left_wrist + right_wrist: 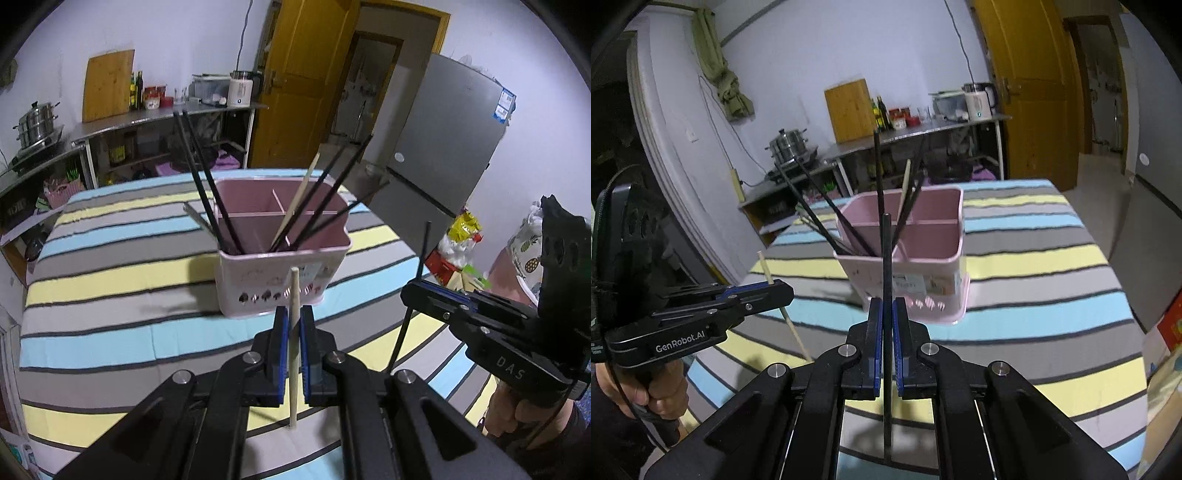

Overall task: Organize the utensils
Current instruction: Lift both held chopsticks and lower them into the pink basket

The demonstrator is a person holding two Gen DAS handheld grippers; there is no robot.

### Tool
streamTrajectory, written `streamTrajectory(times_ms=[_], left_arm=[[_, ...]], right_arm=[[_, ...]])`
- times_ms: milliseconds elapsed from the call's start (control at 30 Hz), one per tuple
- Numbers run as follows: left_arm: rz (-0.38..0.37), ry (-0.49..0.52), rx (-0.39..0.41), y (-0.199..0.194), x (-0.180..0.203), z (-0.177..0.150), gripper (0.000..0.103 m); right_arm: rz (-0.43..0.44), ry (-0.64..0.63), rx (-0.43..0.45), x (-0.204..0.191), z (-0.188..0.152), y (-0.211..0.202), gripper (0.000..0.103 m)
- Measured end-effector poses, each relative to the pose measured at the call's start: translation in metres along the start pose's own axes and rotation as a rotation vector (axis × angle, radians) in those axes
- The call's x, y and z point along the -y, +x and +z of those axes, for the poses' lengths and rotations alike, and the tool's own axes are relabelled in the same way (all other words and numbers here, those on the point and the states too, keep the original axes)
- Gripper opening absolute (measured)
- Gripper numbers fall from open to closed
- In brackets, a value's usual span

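You are holding a wooden chopstick (294,332) in the left gripper (294,317)'s closed fingers and a black chopstick (887,314) in the right gripper (887,310)'s, both short of the pink holder (280,254) ahead, so each likely needs lowering tip-first into a compartment.

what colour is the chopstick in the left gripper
Pale, light wood, the chopstick is clearest in the left wrist view, clamped between the left gripper fingers.

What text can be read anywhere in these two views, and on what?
"DAS" on the right gripper body.
"GenRobot.AI" on the left gripper body.
"2" on the white appliance.
Stickers on the pink utensil holder and labels on the fridge: too blurred to read.
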State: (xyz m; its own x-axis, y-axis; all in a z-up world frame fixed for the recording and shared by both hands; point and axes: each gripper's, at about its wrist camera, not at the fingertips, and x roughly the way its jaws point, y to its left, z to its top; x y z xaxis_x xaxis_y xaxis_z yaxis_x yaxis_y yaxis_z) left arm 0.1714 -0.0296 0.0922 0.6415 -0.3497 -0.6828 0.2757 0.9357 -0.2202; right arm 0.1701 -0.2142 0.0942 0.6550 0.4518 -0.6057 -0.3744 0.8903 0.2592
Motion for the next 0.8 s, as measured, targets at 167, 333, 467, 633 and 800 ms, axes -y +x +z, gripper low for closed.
streamTrajectory(times_ms=[167,333,467,633,800], left_arm=[[-0.004,0.000,0.020,-0.008,-0.002,0.004,0.007],[0.001,-0.002,0.005,-0.006,-0.003,-0.001,0.007],[0.003,-0.004,-0.006,-0.007,-0.002,-0.005,0.006],[-0.003,-0.002,-0.003,-0.011,0.001,-0.006,0.005],[-0.005,0.000,0.013,-0.018,0.002,-0.006,0.005]], right_arm=[[-0.002,-0.001,0.023,-0.001,0.005,-0.006,0.005],[0.000,-0.010,0.023,-0.003,-0.001,-0.010,0.005],[-0.001,-0.030,0.022,-0.006,-0.004,-0.016,0.005],[-0.006,-0.043,0.029,-0.009,-0.006,-0.022,0.005],[-0.007,-0.048,0.047,-0.011,-0.002,-0.027,0.005]])
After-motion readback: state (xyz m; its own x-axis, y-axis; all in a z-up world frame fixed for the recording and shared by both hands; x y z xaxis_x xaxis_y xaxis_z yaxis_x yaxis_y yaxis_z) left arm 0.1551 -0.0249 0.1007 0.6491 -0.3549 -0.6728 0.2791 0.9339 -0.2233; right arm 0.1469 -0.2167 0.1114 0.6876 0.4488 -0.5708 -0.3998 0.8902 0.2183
